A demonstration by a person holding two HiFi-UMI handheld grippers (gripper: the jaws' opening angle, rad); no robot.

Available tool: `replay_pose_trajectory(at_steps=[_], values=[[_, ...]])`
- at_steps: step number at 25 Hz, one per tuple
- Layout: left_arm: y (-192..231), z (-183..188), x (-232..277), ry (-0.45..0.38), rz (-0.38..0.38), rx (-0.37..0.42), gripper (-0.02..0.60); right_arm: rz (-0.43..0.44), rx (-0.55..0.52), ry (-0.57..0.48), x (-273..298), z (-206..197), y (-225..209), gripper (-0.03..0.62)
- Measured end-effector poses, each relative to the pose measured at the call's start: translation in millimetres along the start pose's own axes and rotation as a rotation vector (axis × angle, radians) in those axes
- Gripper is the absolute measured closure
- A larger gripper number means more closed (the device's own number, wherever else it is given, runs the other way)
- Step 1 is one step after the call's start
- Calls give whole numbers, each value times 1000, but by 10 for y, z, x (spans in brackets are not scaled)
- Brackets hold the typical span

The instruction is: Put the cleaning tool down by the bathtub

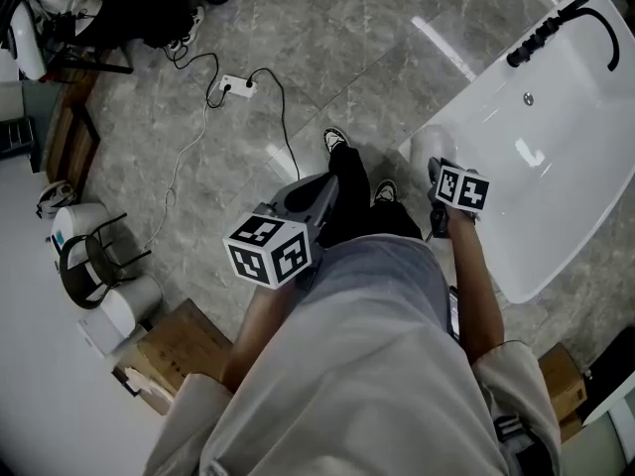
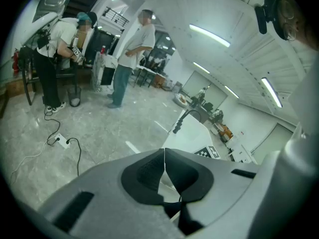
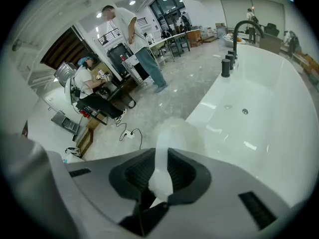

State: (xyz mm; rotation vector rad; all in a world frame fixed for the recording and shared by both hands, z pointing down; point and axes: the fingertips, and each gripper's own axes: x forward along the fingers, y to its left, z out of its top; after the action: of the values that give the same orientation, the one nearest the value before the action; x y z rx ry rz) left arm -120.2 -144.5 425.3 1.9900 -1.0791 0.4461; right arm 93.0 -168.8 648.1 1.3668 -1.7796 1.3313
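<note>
My right gripper is shut on the thin handle of a white, translucent cleaning tool. Its rounded head sticks out past the jaws, beside the near corner of the white bathtub. In the head view the right gripper hangs at the tub's rim, with the cleaning tool's head just over the floor side of that corner. My left gripper is held in front of the body, well left of the tub. In the left gripper view its jaws meet with nothing between them.
A black faucet stands on the tub's far end. A power strip with trailing cables lies on the grey tile floor ahead. Cardboard boxes and a white stool stand at the left. Two people work at tables farther off.
</note>
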Motion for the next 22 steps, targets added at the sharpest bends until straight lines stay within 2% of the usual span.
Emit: replay_pose_trajectory(at_steps=[7, 11, 15, 22], values=[[76, 16, -28, 5, 13, -7, 572, -5, 43, 15, 108, 25, -83, 522], [172, 25, -71, 11, 58, 33, 572, -10, 52, 30, 175, 11, -108, 522], [192, 12, -58, 13, 41, -4, 572, -12, 64, 45, 242, -25, -120, 522], [204, -18, 2, 39, 28, -12, 572, -19, 62, 74, 358, -54, -143, 522]])
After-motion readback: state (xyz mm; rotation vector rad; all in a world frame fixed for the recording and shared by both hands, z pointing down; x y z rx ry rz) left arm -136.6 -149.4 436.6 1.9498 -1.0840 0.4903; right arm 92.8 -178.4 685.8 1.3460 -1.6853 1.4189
